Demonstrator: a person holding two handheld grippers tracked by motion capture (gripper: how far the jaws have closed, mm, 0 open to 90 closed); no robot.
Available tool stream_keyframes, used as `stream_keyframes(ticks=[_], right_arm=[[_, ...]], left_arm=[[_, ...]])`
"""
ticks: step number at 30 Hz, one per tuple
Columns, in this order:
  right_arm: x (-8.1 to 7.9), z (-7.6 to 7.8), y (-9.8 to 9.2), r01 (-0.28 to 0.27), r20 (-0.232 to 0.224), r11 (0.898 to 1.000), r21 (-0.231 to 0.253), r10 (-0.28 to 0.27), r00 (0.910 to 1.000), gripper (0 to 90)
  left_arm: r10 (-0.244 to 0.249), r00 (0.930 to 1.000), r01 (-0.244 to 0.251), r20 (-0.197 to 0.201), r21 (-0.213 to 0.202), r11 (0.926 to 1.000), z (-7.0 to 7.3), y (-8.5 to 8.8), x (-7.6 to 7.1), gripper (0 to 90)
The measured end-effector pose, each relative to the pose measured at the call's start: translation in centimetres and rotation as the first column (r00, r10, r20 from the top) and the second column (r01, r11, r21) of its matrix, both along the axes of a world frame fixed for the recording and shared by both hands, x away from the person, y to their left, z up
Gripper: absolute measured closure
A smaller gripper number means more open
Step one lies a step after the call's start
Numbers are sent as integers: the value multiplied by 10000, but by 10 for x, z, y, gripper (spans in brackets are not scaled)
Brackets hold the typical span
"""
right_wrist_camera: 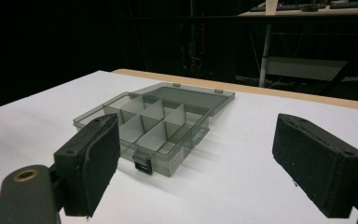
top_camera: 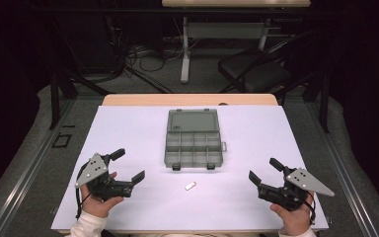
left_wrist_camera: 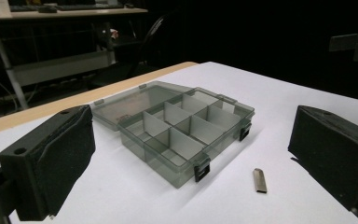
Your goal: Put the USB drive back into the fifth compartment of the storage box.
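Nearest the high camera, at the front edge of the white table top (top_camera: 128, 212), a person's two hands each hold a black two-jaw gripper. Between them, a little ahead, lies the small, flat, pale metal-looking strip (top_camera: 190, 186), alone on the bare surface just in front of the smoky grey clear plastic compartment box (top_camera: 194, 148). In the left gripper view the strip (left_wrist_camera: 259, 180) is a short rectangular tab lying flat, near the box's front latch (left_wrist_camera: 202, 170) but not touching it.

It looks light, stiff and thin, so it should weigh nothing in the jaws, but it sits so low on the table that pads coming straight down may skate over it. My judgement is to take it across its narrow width, on the two long edges near the middle, with the pads almost brushing the table. It seems smooth, so it may slip or flick away if pinched at one end.

The box stands open, its lid (top_camera: 193, 120) laid back flat behind it, its divided compartments empty as far as I can see.

The left gripper (top_camera: 129, 165) has its jaws wide apart with nothing between them; the right gripper (top_camera: 265, 169) likewise stands spread and empty. Both rest well apart from the strip, one on each side.
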State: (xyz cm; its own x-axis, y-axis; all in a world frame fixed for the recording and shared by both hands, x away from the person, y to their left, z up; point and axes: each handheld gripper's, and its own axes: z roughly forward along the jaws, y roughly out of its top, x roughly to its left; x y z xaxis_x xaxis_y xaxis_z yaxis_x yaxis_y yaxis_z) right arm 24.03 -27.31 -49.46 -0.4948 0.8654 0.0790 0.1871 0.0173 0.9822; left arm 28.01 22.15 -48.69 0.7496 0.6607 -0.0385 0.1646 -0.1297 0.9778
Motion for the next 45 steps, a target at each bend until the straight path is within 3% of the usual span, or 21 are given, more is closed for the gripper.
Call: stream_keyframes(ticks=[11, 17, 18, 21, 33, 36, 39, 41, 43, 45], right_arm=[[2, -4, 2, -129, -77, 9997, -187, 128, 9999, 150], [2, -7, 7, -319, -182, 9984, -461, 311, 9994, 150], [2, -7, 9, -393, -196, 9976, -569, 382, 9991, 150], [2, -7, 11, -415, -214, 9971, -641, 402, 9990, 150], [4, -8, 9, -359, -371, 9979, -539, 340, 9987, 152], [5, -8, 9, -368, -332, 9975, -605, 349, 9988, 152], [4, -8, 9, -353, -363, 9978, -570, 333, 9988, 153], [5, -9, 9, -334, -396, 9977, -588, 311, 9987, 153], [5, -10, 9, -356, -402, 9976, -598, 332, 9986, 153], [5, -10, 9, -361, -425, 9975, -607, 335, 9985, 154]], left_arm=[[-281, 9969, 293, -738, 147, 9995, -1, -10, 2, 5], [-556, 9910, 580, -1214, 167, 9982, 0, -14, 3, 5], [-512, 9878, 567, -1472, 333, 9978, 1, -16, 4, 5], [-550, 9829, 646, -1758, 493, 9967, 1, -19, 5, 5], [-623, 9618, 949, -2667, 1111, 9893, 4, -31, 11, 6], [-440, 9517, 931, -3038, 1491, 9844, 4, -33, 15, 10], [-438, 9431, 1020, -3296, 1614, 9816, 5, -35, 18, 10], [-404, 9406, 1029, -3372, 1696, 9801, 6, -35, 19, 10], [-394, 9317, 1143, -3610, 1886, 9754, 7, -37, 22, 10], [-367, 9292, 1179, -3677, 2010, 9725, 8, -37, 23, 10]])
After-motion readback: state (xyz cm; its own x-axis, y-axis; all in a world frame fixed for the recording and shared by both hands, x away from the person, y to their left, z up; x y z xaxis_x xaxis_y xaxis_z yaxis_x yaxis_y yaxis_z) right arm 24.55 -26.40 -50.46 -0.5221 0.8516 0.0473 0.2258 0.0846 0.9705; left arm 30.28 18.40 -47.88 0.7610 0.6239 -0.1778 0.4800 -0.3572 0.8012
